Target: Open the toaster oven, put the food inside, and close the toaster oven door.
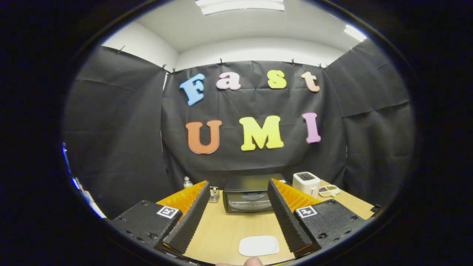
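A black toaster oven point(248, 194) stands at the far side of the wooden table point(225, 227), its glass door shut. My gripper point(238, 188) is open and held well back from it, with the oven showing in the wide gap beyond the fingertips point(204, 184). A white rounded plate or pad point(258, 245) lies on the table between the fingers, close to me. Something pale point(253, 261) peeks up at the near table edge; I cannot tell what it is.
A white pop-up toaster point(306, 183) stands right of the oven, with a small tray of coloured items point(329, 190) beside it. A small glass jar point(214, 194) and a water bottle point(187, 182) stand left of the oven.
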A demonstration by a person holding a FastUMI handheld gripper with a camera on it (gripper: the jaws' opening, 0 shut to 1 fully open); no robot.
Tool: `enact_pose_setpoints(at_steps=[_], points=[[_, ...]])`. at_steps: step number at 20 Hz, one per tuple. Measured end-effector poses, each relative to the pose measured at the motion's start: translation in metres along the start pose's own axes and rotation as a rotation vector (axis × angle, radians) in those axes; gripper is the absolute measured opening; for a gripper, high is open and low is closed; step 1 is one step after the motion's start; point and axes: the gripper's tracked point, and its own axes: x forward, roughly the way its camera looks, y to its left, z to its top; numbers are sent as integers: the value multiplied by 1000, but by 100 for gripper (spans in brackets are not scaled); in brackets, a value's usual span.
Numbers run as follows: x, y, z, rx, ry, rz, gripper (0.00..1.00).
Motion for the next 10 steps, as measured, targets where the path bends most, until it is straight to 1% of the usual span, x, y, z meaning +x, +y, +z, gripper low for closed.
enact_pose_setpoints(at_steps=[10], points=[[5, 19, -6, -39, 23, 5, 100]])
